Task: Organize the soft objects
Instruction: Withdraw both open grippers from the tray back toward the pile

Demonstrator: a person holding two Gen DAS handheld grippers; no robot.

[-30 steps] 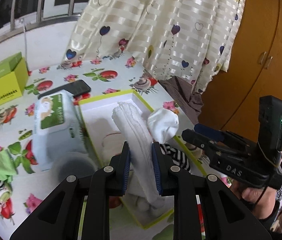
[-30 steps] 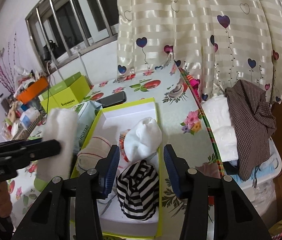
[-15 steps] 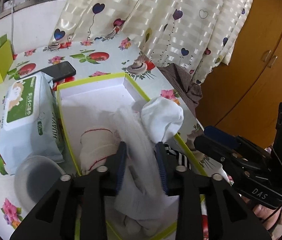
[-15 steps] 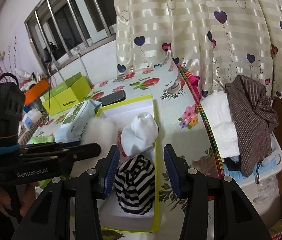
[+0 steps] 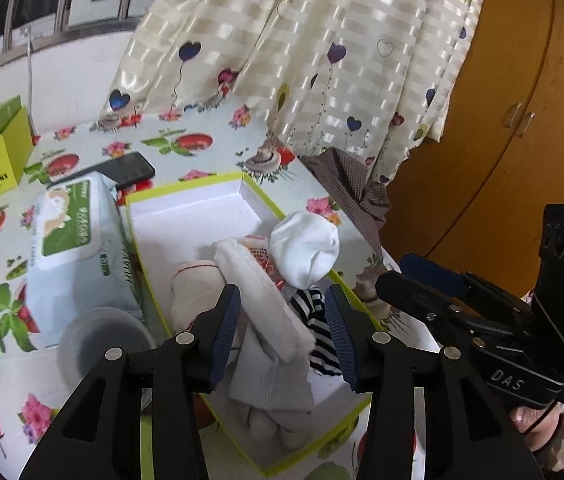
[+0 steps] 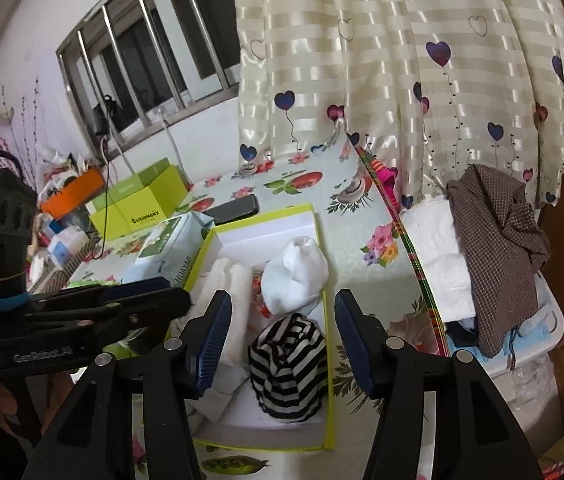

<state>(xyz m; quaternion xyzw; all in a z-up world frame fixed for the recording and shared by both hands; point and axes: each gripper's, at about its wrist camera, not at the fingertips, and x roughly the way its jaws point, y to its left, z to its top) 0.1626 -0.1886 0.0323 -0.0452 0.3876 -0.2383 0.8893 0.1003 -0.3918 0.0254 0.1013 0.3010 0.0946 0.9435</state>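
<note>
Now I am holding my left tool (image 5: 279, 332) wide apart and empty over the long white sock (image 5: 259, 300), which is lying in the box (image 5: 185, 194) beside the striped roll (image 6: 288, 364). Lifting straight up should avoid snagging it. My right tool (image 6: 282, 338) is hovering spread above the striped roll, gripping nothing.

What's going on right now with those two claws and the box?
Left gripper open, right gripper open. White rolled towel lying in yellow-rimmed box beside striped sock. Nothing blocking.
</note>
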